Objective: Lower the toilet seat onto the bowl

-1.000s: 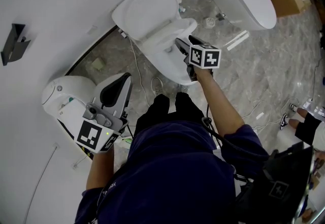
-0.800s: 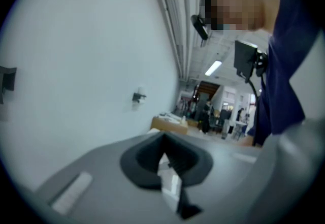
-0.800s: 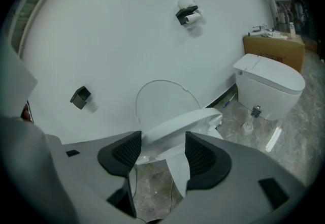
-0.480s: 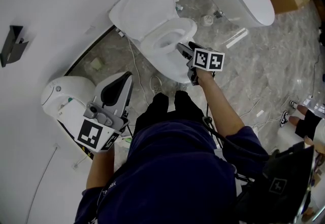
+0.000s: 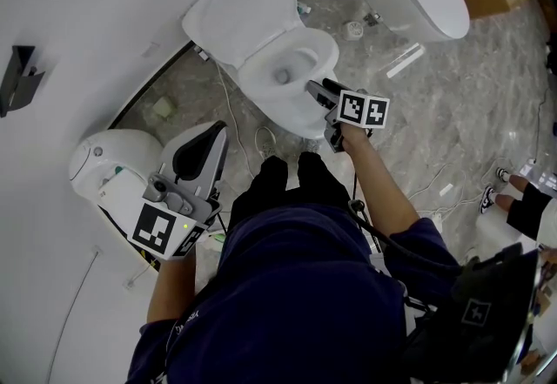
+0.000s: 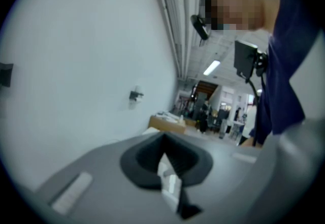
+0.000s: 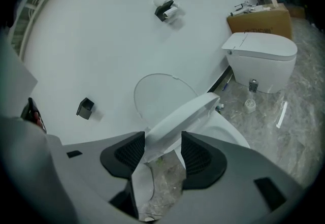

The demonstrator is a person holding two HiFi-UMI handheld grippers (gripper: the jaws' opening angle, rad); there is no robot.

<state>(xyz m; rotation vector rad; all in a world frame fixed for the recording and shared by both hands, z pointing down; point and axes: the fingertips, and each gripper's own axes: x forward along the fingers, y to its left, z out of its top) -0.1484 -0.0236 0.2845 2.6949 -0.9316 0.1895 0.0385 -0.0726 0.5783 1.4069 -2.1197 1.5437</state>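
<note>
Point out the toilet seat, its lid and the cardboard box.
toilet seat (image 7: 185, 114): right gripper view, outer rim.
lid (image 7: 155, 96): right gripper view, inner face.
cardboard box (image 7: 259, 24): right gripper view, front side.

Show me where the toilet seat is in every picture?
Head view: toilet seat upper middle, over the bowl.
Left gripper view: not in it.
Right gripper view: centre, tilted.
Shared landmark: the raised lid behind it, in those two views.
</note>
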